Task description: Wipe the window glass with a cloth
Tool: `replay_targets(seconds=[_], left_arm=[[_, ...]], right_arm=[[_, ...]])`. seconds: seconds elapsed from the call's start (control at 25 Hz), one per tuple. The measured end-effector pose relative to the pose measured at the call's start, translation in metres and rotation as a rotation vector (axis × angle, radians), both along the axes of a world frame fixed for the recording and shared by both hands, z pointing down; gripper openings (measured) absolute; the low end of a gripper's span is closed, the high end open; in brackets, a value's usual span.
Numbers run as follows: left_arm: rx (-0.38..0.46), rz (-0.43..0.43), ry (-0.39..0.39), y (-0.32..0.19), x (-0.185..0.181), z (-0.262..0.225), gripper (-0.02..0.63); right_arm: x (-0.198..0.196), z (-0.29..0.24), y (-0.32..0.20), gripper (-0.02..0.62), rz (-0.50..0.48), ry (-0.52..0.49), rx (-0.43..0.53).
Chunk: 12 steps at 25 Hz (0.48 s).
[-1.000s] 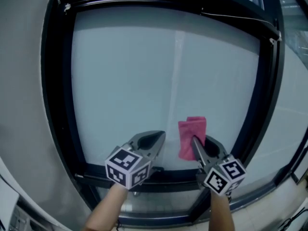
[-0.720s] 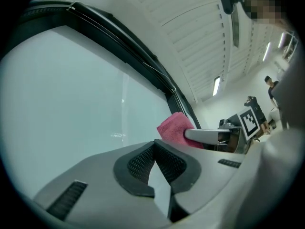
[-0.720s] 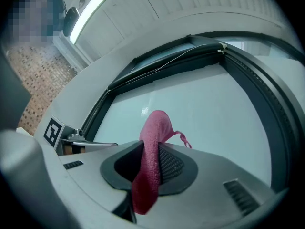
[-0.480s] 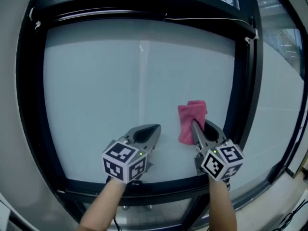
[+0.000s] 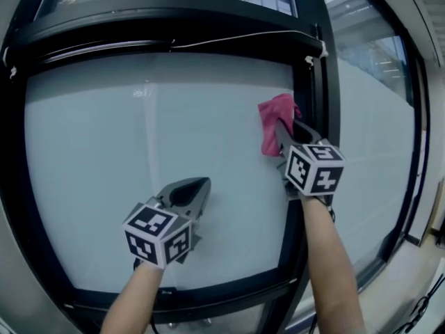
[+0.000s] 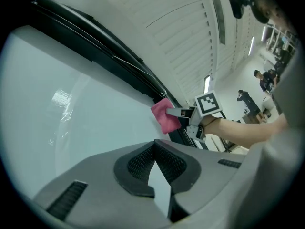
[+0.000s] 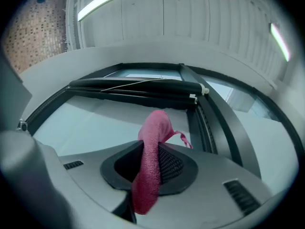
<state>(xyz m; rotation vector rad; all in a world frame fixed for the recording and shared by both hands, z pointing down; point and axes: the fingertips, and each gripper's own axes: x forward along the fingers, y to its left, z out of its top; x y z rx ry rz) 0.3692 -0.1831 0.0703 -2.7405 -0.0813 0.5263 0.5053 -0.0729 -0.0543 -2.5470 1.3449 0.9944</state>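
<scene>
A frosted window pane [image 5: 160,165] in a black frame [image 5: 316,103] fills the head view. My right gripper [image 5: 284,132] is shut on a pink cloth [image 5: 273,120] and holds it against the glass near the pane's upper right corner. In the right gripper view the pink cloth [image 7: 150,156] is clamped between the jaws and sticks out past the tips. The left gripper view shows the pink cloth [image 6: 164,116] from the side. My left gripper [image 5: 198,188] hangs lower, close to the middle of the pane, shut with nothing in it [image 6: 153,149].
A thin cord [image 5: 229,39] runs along the black top rail. A second glass panel [image 5: 379,138] lies right of the vertical frame post. People [image 6: 245,98] stand far off in the room behind.
My right gripper has carried the pink cloth up the glass, from near the bottom rail to the upper right corner. The left gripper stayed low. My head view has tilted upward.
</scene>
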Motion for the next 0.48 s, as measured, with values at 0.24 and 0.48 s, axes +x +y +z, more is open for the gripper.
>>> replay_targets(seconds=[0.24,0.48], left_arm=[[0.042,-0.017,0.012,0.000,0.002,-0.011,0.008],[0.069,-0.031,0.027,-0.003,0.000,-0.024,0.008]], right_arm=[[0.017,-0.061,0.018,0.075,0.059,0.033,0.103],[0.027,-0.090,0.021,0.074,0.114,-0.004,0.168]])
